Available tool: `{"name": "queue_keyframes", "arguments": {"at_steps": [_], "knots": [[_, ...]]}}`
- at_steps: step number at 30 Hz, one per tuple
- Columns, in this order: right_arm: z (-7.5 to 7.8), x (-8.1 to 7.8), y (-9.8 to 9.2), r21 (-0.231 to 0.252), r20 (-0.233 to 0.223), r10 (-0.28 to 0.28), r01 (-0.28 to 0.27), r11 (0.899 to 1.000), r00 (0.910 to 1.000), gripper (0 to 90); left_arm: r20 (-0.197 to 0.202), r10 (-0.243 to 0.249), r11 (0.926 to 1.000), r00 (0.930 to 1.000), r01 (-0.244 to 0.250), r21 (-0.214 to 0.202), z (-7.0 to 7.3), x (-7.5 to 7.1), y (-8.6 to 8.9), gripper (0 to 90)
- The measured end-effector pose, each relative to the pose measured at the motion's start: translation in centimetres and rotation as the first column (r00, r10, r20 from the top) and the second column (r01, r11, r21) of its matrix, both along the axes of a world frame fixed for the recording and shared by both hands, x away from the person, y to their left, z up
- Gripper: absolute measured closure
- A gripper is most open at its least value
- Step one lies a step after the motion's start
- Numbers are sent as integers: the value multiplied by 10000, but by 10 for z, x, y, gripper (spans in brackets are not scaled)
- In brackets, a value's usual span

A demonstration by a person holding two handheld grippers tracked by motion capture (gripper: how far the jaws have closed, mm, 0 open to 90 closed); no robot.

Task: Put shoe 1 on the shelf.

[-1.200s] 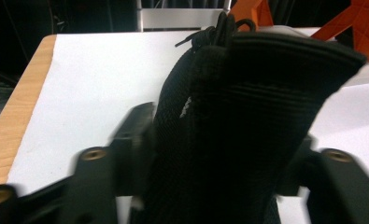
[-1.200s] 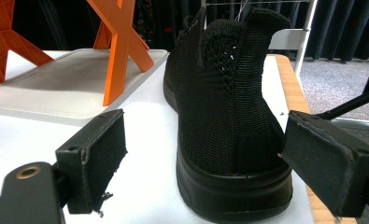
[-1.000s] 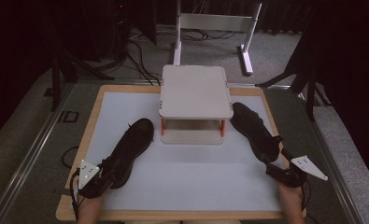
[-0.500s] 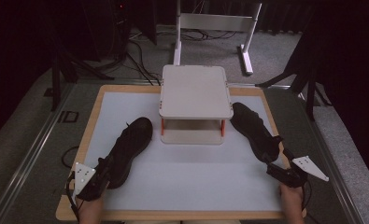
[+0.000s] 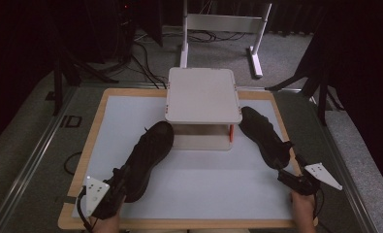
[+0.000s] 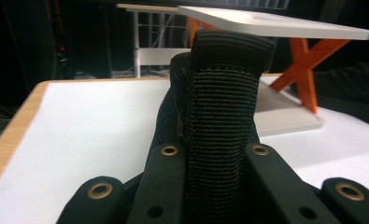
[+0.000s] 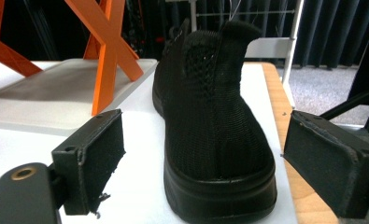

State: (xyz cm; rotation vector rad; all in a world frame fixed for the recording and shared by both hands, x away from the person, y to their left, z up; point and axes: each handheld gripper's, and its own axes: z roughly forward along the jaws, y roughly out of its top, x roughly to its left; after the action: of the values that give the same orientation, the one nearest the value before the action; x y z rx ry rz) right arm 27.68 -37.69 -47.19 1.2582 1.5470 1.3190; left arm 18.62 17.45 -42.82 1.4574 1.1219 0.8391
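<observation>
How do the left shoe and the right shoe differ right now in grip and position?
The left shoe is clamped by its heel loop in the left gripper; the right shoe sits unpinched between the right gripper's open jaws. The left shoe's toe points toward the stand; the right shoe lies beside it. Both are black.

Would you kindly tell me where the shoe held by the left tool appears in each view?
High view: left shoe lies lower left, its heel at the left tool.
Left gripper view: its heel strap stands centre, clamped between the jaws.
Right gripper view: I cannot find it.
Shared landmark: the white stand.
</observation>
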Motion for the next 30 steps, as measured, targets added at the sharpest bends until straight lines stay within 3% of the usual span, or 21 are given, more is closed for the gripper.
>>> {"name": "queue_keyframes", "arguments": {"at_steps": [7, 14, 20, 22, 28, 30], "knots": [[0, -2, -1, -30, 319, -260, 262, 9997, 9992, 113, -335, -357, 9993, 9988, 352, -156, -5, 11, -24, 842], [0, -2, -3, 71, 409, -216, 213, 9997, 9989, 113, 8, -603, 9981, 9982, 603, -151, -9, 26, -46, 841], [0, -2, -2, -7, 369, -183, 183, 9998, 9992, 113, -35, -510, 9987, 9987, 510, -74, -12, 40, -64, 840], [0, -2, -2, -10, 364, -151, 152, 9999, 9992, 113, 154, -487, 9988, 9987, 488, -52, -15, 46, -70, 840], [0, -2, -1, -52, 303, -82, 84, 10000, 9995, 113, 232, -225, 9993, 9995, 232, -295, -20, 64, -86, 840], [0, -1, -1, -73, 276, -57, 59, 10000, 9996, 113, 121, 139, 9992, 9998, -135, -364, -22, 73, -95, 840]]}}
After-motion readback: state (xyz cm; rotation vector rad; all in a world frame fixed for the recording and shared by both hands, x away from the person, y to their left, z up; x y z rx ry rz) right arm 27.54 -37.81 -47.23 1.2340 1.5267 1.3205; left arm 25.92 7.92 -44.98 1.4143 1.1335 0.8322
